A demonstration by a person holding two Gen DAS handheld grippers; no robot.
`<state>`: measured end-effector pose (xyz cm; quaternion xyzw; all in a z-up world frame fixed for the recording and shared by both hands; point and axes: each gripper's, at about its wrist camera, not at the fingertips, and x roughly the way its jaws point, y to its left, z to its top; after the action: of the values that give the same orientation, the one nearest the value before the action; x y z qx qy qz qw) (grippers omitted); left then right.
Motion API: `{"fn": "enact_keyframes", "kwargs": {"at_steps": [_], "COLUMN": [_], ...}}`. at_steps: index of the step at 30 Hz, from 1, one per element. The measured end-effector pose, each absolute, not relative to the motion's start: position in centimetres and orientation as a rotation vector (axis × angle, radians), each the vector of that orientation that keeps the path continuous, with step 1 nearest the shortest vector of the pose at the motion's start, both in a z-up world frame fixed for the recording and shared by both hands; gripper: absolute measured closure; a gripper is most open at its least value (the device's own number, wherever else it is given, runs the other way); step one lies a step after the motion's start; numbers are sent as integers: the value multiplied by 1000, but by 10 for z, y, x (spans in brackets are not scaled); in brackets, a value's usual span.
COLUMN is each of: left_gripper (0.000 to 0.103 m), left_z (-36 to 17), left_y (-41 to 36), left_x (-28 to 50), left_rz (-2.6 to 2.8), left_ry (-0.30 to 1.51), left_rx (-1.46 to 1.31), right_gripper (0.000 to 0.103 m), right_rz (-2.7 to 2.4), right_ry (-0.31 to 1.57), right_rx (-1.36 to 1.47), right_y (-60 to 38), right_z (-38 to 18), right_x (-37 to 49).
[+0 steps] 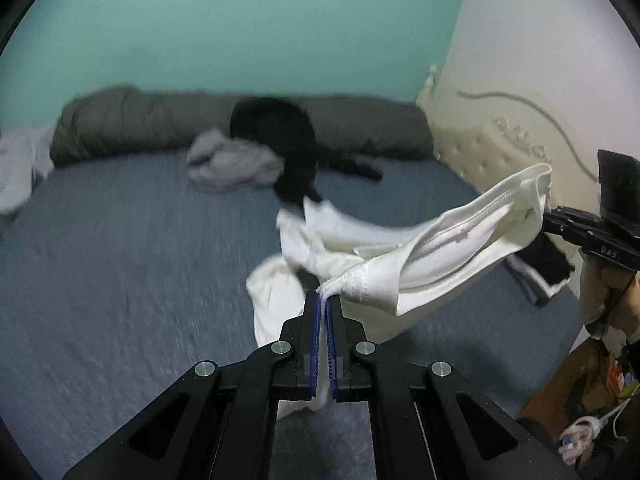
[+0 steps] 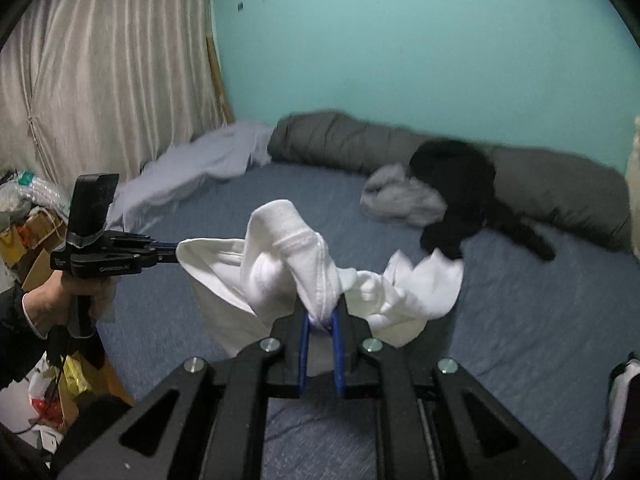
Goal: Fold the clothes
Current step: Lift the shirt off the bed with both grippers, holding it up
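Observation:
A white garment hangs stretched between both grippers above the blue bed sheet. My left gripper is shut on a stitched hem corner of it. In that same view the right gripper comes in from the right edge and pinches the other end. The right wrist view shows my right gripper shut on a bunched fold of the white garment. There the left gripper, held by a hand, grips the cloth's left end. The rest of the cloth droops onto the bed.
A black garment and a grey garment lie crumpled at the back of the bed. Behind them is a rolled dark grey blanket. A cream headboard bounds the right. Curtains and floor clutter are on the left.

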<state>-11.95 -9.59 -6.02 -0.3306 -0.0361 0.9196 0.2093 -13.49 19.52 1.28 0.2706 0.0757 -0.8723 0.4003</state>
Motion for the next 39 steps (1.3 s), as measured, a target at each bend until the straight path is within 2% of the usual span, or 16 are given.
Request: {"fn": "enact_keyframes", "kwargs": {"at_steps": [12, 17, 26, 31, 35, 39], "left_gripper": [100, 100, 100, 100, 100, 100], "left_z": [119, 179, 256, 261, 234, 180], "left_y": [-98, -94, -86, -81, -77, -64], "left_x": [-109, -91, -48, -34, -43, -74], "left_rz": [2661, 2688, 2715, 2715, 2704, 2669], "left_ry": [-50, -5, 21, 46, 46, 32], "left_rx": [-675, -580, -429, -426, -509, -647], "right_gripper": [94, 94, 94, 94, 94, 94], "right_rz": [-2293, -2297, -2305, -2301, -2297, -2286], "right_ry": [211, 216, 186, 203, 218, 241], "right_rx": [476, 413, 378, 396, 482, 603], "right_y": [212, 216, 231, 233, 228, 216], "right_z": [170, 207, 248, 248, 220, 166], "right_x": [-105, -85, -53, -36, -47, -68]}}
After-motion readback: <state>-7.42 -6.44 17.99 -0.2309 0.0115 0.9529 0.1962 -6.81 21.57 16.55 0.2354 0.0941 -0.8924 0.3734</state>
